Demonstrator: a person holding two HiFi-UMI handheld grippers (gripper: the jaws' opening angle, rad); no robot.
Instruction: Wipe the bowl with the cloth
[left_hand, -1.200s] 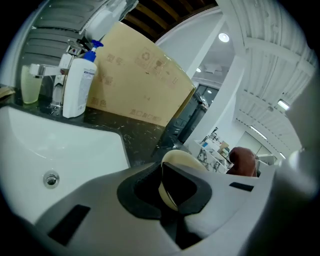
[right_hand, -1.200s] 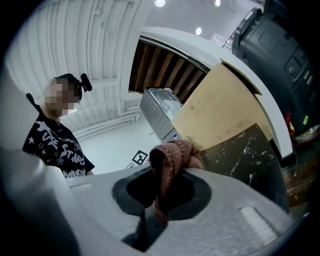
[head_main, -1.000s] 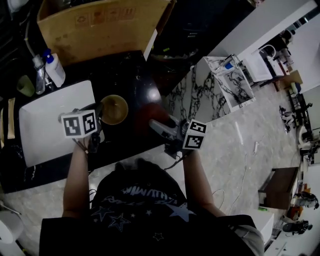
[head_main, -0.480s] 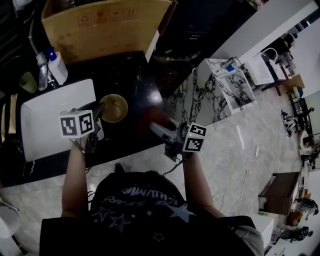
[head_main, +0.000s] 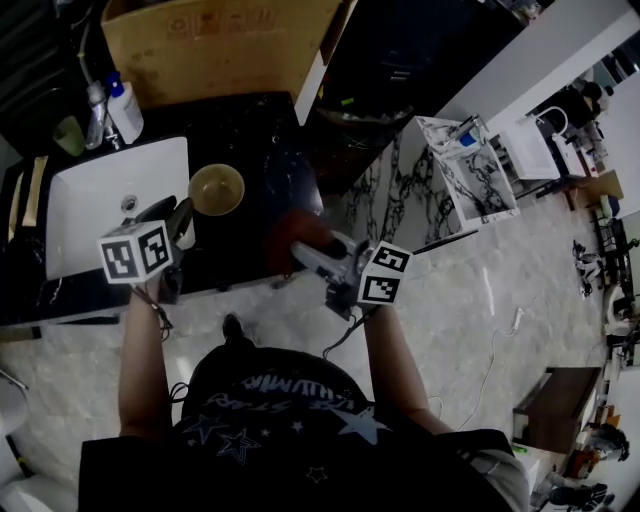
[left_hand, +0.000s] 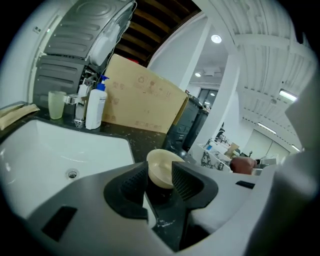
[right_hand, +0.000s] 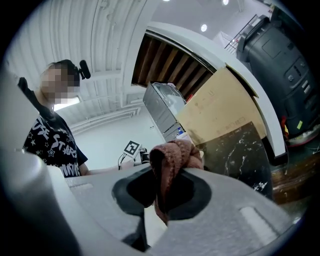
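A tan bowl stands upright on the black counter, beside the white sink. My left gripper hovers just short of it, over the sink's right edge. In the left gripper view the bowl shows beyond the gap of the left gripper; its jaws have just been opening, they stand apart and nothing is between them. My right gripper is at the counter's front edge, shut on a reddish-brown cloth. The bunched cloth sticks up from the right gripper.
A white sink fills the counter's left part, with a soap bottle and a green cup behind it. A cardboard box stands at the back. A white marbled shelf unit stands on the floor to the right.
My left gripper opened, let go of the bowl's rim and drew back and up; the bowl stays on the counter. My right gripper drifted left with the cloth.
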